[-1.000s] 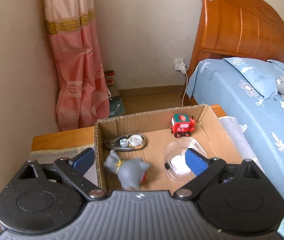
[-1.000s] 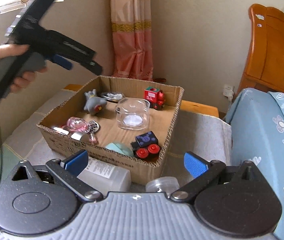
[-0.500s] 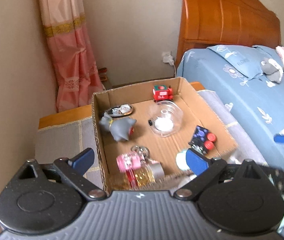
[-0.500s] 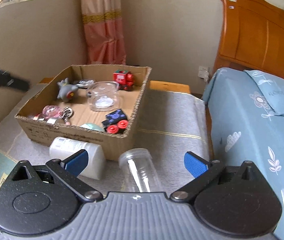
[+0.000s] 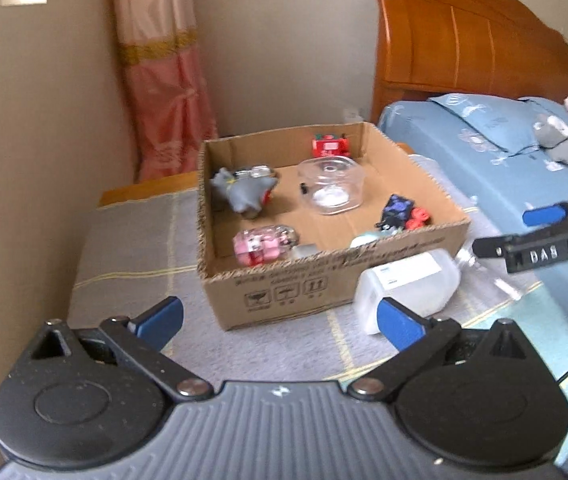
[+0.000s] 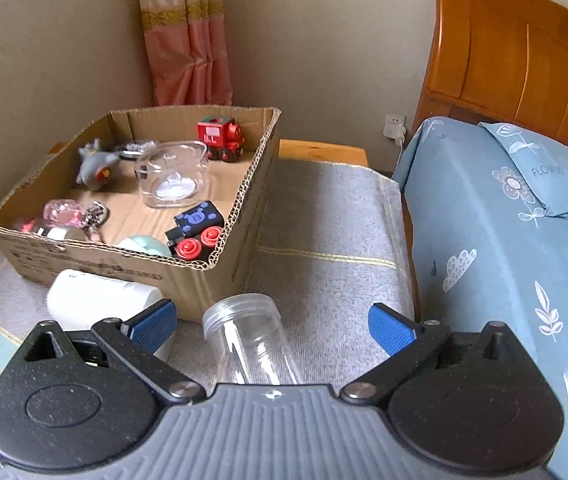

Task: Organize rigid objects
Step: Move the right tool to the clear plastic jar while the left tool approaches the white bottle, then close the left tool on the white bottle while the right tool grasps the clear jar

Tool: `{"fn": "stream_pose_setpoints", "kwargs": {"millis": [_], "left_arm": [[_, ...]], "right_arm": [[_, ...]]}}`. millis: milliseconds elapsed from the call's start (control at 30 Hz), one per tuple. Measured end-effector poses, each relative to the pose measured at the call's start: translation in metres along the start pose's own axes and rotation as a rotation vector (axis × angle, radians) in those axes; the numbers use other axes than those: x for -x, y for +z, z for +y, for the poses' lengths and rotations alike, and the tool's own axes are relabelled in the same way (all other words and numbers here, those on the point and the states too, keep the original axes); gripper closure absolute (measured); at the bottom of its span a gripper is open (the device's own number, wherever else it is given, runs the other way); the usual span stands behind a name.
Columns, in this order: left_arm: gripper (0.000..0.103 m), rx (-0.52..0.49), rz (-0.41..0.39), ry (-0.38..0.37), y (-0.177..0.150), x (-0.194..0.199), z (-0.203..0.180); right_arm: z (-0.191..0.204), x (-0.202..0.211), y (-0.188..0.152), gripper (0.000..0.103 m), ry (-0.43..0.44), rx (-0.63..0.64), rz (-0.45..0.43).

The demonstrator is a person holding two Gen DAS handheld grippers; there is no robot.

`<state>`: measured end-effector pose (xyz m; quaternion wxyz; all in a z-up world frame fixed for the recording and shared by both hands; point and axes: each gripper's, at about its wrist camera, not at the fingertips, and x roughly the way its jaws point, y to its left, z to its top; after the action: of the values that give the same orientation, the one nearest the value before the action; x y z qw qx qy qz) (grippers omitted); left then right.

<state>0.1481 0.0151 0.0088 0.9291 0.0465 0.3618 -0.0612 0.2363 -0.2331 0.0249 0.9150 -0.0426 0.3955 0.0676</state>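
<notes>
An open cardboard box [image 5: 284, 284] [image 6: 239, 200] stands on a grey mat. It holds a grey toy figure [image 5: 243, 194], a red toy train [image 6: 219, 136], a clear glass dish [image 6: 171, 180], a black toy car with red wheels [image 6: 195, 232], a pink keyring [image 5: 259, 242] and a mint round thing [image 6: 143, 246]. A white bottle [image 5: 408, 280] [image 6: 95, 296] lies in front of the box. A clear plastic jar [image 6: 251, 344] lies between my right gripper's open jaws. My right gripper [image 6: 271, 326] is open. My left gripper [image 5: 279, 320] is open and empty, short of the box.
A bed with a blue sheet [image 6: 504, 220] and wooden headboard [image 6: 516, 52] is on the right. A pink curtain [image 5: 163, 80] hangs behind. The right gripper shows in the left wrist view [image 5: 540, 248]. A wall socket [image 6: 394, 130] is by the bed.
My left gripper has pulled back from over the box to its near side. My right gripper has moved forward and down, so the clear jar now lies between its jaws.
</notes>
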Motion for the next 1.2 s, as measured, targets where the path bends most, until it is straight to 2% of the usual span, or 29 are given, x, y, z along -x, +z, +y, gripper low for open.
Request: {"fn": "stream_pose_setpoints", "kwargs": {"millis": [200, 467, 833, 1000, 1067, 1200], "left_arm": [[0.001, 0.068, 0.014, -0.035, -0.018, -0.004, -0.003], [0.001, 0.033, 0.023, -0.037, -0.027, -0.006, -0.008], [0.001, 0.055, 0.035, -0.092, -0.031, -0.008, -0.003], [0.001, 0.066, 0.039, -0.09, -0.031, -0.01, -0.002], [0.001, 0.068, 0.042, -0.089, -0.032, -0.011, -0.001], [0.001, 0.06, 0.047, -0.088, -0.032, -0.014, -0.003]], "right_arm": [[0.009, -0.022, 0.005, 0.0, -0.014, 0.038, 0.029], [0.03, -0.023, 0.003, 0.0, 0.004, 0.08, 0.022], [0.066, -0.019, -0.003, 0.0, 0.097, 0.192, 0.023], [0.057, -0.027, -0.003, 0.0, 0.035, 0.191, 0.026], [0.049, -0.031, -0.004, 0.0, 0.059, 0.163, 0.058], [0.047, -0.029, -0.013, 0.0, 0.186, 0.132, 0.087]]}}
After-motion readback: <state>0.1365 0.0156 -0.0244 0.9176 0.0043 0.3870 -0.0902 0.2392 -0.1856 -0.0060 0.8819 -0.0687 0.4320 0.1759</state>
